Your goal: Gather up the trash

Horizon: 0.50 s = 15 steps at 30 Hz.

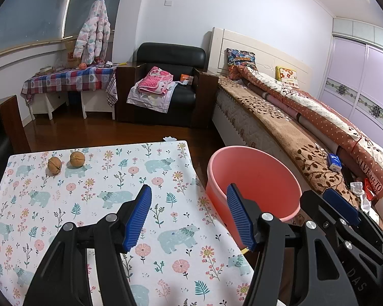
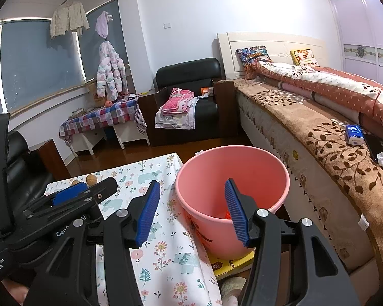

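Both the left gripper (image 1: 189, 214) and right gripper (image 2: 192, 210) hang wide open and empty beside the pink bucket (image 1: 255, 176). Two walnuts (image 1: 66, 162), likely the trash, sit on the table (image 1: 115, 204) well left of it; approach from above and close gently so they don't roll.

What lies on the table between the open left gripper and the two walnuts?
Only bare floral tablecloth. In the left wrist view, nothing sits between the left gripper and the walnuts at the table's far edge.
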Motion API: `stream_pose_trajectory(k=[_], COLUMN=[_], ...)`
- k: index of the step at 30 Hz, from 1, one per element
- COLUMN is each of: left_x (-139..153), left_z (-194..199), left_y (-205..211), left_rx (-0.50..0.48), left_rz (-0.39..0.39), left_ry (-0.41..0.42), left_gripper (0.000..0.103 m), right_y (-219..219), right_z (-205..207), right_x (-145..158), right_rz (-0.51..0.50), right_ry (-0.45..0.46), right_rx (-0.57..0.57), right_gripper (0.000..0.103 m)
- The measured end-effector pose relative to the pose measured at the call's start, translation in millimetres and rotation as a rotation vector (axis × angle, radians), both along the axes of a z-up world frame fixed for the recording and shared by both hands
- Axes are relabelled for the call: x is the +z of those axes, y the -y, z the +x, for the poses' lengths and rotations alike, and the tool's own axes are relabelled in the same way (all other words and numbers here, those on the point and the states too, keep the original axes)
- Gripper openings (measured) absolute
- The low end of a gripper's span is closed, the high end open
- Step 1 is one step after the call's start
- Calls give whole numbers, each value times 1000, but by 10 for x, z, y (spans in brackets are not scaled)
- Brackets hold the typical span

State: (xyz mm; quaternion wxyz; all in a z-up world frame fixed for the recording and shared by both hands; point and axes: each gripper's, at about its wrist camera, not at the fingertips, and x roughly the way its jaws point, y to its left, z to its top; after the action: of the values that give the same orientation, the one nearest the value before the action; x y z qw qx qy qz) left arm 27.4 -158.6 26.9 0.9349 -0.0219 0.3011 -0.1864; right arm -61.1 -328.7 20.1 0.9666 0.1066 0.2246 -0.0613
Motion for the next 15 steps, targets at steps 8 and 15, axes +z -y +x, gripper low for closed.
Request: stream_pose_trajectory(k=[8, 15], left_x=[1, -23], left_z=[1, -3], left_y=[0, -2], left_rx=[0, -3], left_rz=[0, 1], left_ry=[-1, -4], left_gripper=[61, 61], right_y=[3, -4], right_z=[2, 0], right_x=[2, 0], right_rz=[-1, 0], right_ry=[-1, -3], right_rx=[1, 0], right_gripper=[54, 54])
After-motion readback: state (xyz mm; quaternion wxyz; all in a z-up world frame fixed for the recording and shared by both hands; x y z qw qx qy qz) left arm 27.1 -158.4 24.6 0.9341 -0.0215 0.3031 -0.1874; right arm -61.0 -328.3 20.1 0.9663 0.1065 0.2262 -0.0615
